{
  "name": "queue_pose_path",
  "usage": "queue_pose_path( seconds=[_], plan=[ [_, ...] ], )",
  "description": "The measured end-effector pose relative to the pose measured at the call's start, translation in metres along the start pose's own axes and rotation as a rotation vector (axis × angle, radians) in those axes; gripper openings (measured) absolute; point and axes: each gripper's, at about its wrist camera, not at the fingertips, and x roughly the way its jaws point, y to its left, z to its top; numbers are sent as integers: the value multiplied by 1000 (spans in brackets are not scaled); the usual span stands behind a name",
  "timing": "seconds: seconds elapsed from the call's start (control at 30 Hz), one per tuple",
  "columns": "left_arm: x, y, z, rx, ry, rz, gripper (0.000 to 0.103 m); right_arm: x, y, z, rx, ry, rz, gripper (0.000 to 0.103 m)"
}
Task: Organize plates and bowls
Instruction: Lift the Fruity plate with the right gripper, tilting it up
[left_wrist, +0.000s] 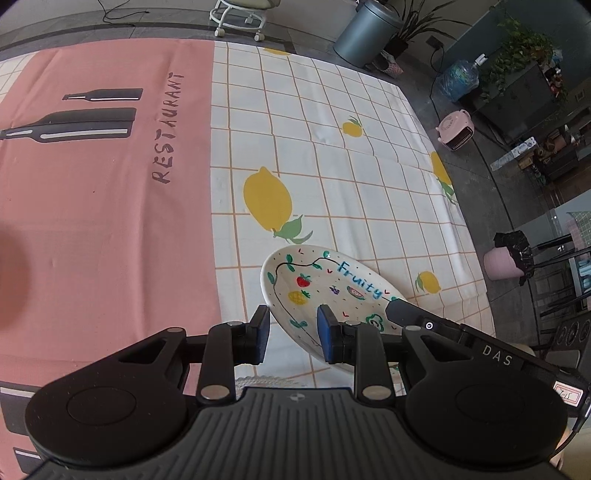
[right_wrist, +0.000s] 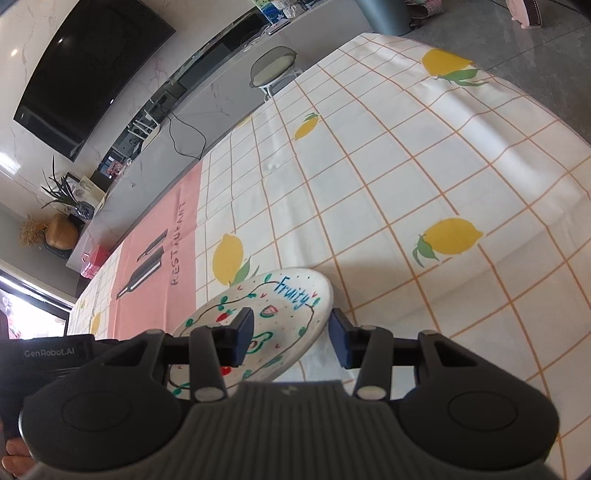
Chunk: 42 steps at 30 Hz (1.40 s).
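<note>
Plate (left_wrist: 325, 280), white, painted with small fruits and the word "Fruity" in blue, sits at the near right of the table, over the checked lemon tablecloth (left_wrist: 332, 166). We note it is tilted, with its right side raised off the cloth; in the right wrist view a shadow falls on the cloth just past its far edge.

Left gripper (left_wrist: 293, 332): its two blue-padded fingers straddle the plate's near left rim, one outside the rim and one over the painted face. The gap is narrow, and we read it as pinching the rim.

Right gripper (right_wrist: 291, 332): comes in from the plate's right side. One finger lies over the painted face, the other sits just outside the rim. We cannot tell whether these pads press on the plate or only bracket it.

Pink panel (left_wrist: 110, 221) printed "RESTAURANT" with dark bottle shapes lies to the left of the plate, apart from it. Large printed lemon (left_wrist: 267, 199) sits just beyond the plate's far edge.
</note>
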Motion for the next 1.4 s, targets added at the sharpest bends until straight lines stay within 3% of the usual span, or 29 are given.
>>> queue_pose_path(
  seconds=[0.33, 0.4, 0.43, 0.47, 0.53, 0.63, 0.77, 0.97, 1.13, 1.3, 1.4],
  plan=[
    [-24, 4, -15, 52, 42, -58, 27, -3, 32, -21, -99, 48, 10, 44],
    [-27, 2, -18, 70, 61, -116, 26, 0, 40, -26, -125, 62, 5, 34],
    [-27, 0, -20, 69, 61, -111, 25, 3, 41, -27, -118, 75, 16, 25],
    [-27, -2, -21, 76, 58, -95, 25, 6, 41, -29, -104, 85, 30, 11],
    [-24, -4, -22, 103, 63, -74, 25, 11, 41, -32, -74, 94, 47, 10],
    [-24, 1, -23, 104, 61, -65, 25, 17, 31, -32, -1, 90, 5, 9],
    [-26, 12, -20, 66, 59, -75, 26, 15, 14, -29, 104, 84, 73, 5],
    [-24, 25, -8, 56, 34, -4, 26, -5, 15, -31, 200, 38, 169, 4],
    [-11, 48, 4, -75, 62, 11, 26, -3, 11, -33, 321, 40, 225, 4],
    [3, 65, 6, -135, 86, 59, 31, 1, -1, -32, 433, 51, 258, 5],
    [15, 80, 5, -223, 138, 36, 32, 5, -9, -33, 492, 64, 280, 5]
  ],
)
